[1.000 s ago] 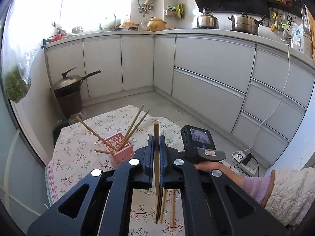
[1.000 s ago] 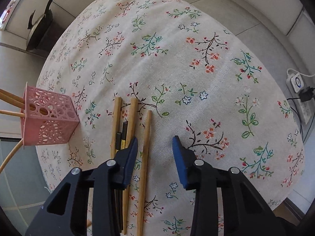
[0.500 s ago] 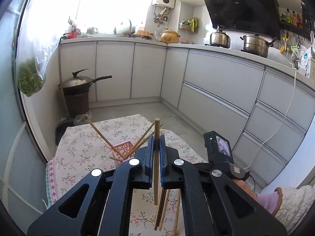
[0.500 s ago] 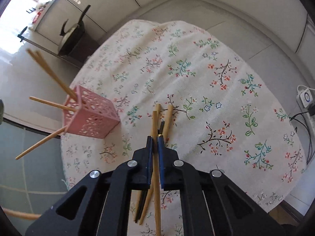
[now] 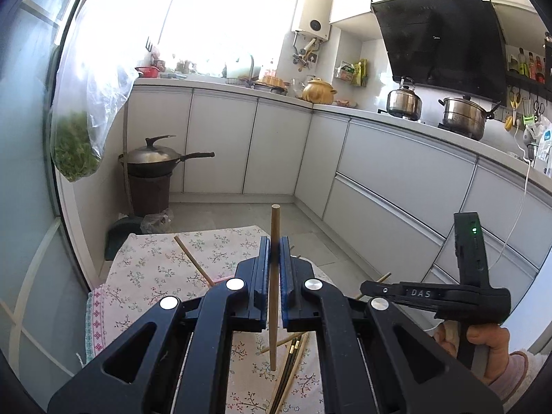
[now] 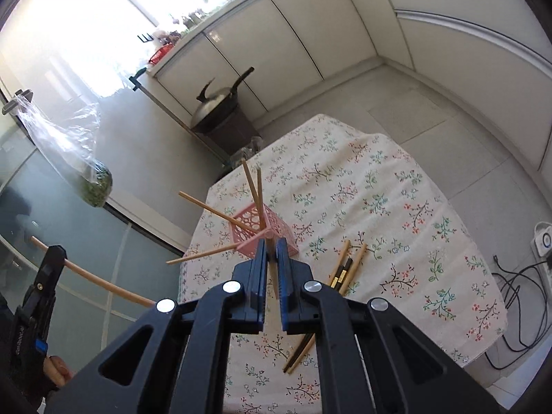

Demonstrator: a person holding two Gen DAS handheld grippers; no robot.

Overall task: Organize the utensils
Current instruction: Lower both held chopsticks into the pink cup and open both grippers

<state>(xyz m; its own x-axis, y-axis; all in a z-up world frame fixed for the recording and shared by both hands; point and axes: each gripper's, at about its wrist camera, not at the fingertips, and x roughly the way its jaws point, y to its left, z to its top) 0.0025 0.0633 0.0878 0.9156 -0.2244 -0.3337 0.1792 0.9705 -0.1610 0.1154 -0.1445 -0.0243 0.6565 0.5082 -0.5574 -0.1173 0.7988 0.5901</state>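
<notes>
Chopstick clamped upright in left gripper, another pinched in right gripper above pink basket, probably for dropping in; more lying on cloth.

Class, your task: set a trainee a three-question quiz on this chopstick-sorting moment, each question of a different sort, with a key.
1. True or false: the left gripper is open.
2. Where do the loose chopsticks lie? A on the floor; B on the floral tablecloth; C on the counter.
3. Fill in: the pink basket already holds ___ chopsticks.

Key: 1 false, it is shut on an upright chopstick; 2 B; 3 four.
</notes>
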